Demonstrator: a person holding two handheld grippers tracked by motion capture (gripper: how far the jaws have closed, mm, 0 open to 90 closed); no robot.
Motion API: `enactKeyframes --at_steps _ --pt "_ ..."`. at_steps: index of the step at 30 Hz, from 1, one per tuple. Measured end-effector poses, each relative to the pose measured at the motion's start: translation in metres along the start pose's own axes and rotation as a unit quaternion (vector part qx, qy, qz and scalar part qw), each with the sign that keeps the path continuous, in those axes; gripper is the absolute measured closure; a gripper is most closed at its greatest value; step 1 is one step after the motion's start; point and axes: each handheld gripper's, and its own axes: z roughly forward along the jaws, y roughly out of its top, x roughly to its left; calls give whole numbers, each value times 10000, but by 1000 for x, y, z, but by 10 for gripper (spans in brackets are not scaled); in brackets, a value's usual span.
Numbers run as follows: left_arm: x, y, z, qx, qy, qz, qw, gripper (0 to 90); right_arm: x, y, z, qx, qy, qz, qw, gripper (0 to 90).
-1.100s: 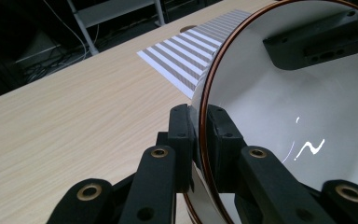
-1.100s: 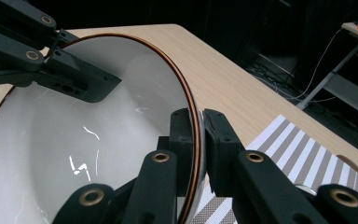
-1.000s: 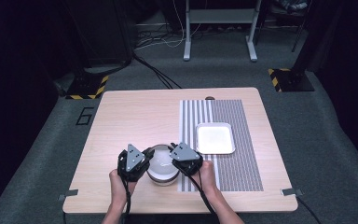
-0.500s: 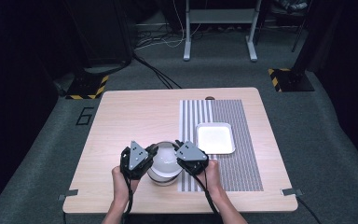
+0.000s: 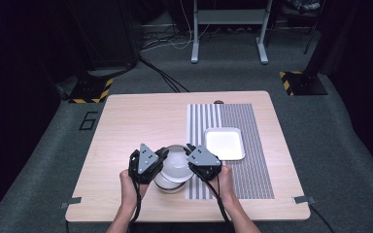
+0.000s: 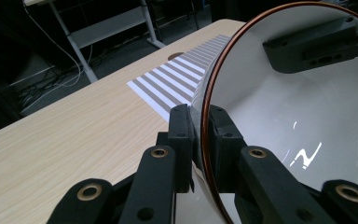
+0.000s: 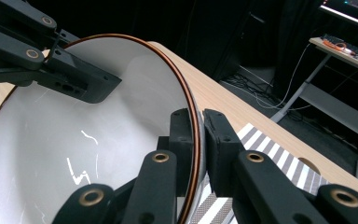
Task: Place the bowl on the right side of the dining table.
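Both your grippers, left gripper [image 5: 161, 156] and right gripper [image 5: 190, 150], have fingers pinched on opposite rims of the white bowl [image 5: 177, 164] near the table's [image 5: 126, 126] front edge; uneven lifting could tilt it or let the thin, slick rim slip free.

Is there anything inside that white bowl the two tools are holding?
Empty. The white bowl with the copper-coloured rim shows a bare, glossy inside in both gripper views, with only light reflections on it.
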Motion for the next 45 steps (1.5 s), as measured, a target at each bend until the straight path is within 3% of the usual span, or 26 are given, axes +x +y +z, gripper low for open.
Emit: enactKeyframes --at_steps 27,45 --pt "-5 17 14 -94 -200 25 9998 814 -16 -1 -11 -25 -234 73 9997 821" --pt "-8 26 29 -29 -313 118 9994 817 -28 -6 -13 30 -367 177 9992 821"
